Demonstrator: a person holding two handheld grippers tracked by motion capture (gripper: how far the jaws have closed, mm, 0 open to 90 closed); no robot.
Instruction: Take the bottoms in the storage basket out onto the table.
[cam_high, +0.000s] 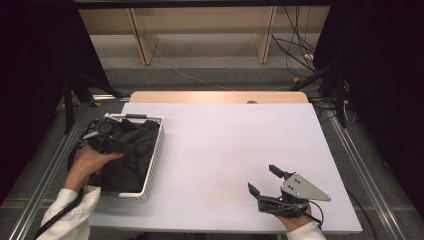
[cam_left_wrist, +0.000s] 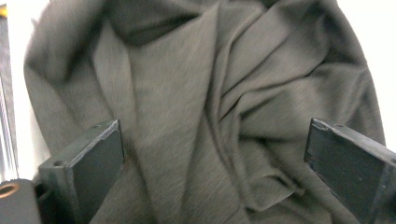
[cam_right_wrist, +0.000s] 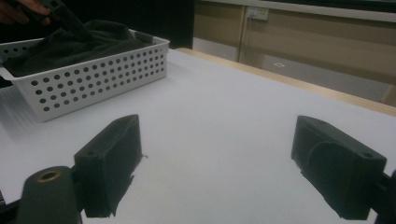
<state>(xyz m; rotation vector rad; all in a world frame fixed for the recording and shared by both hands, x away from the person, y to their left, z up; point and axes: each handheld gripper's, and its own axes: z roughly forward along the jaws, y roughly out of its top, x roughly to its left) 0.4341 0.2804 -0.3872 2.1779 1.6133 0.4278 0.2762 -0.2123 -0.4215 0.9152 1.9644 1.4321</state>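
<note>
A white perforated basket stands at the table's left edge, holding crumpled dark cloth. My left gripper hangs over the basket, above the cloth. In the left gripper view its jaws are spread wide, open, with the dark grey folds of cloth just beyond them and nothing between the fingertips. My right gripper rests near the front right of the table, open and empty. The right gripper view shows the basket with the cloth at far left, and a hand above it.
The table carries a white sheet with a wooden strip along its far edge. Metal rails run down both sides. Cables and shelf legs lie on the floor behind.
</note>
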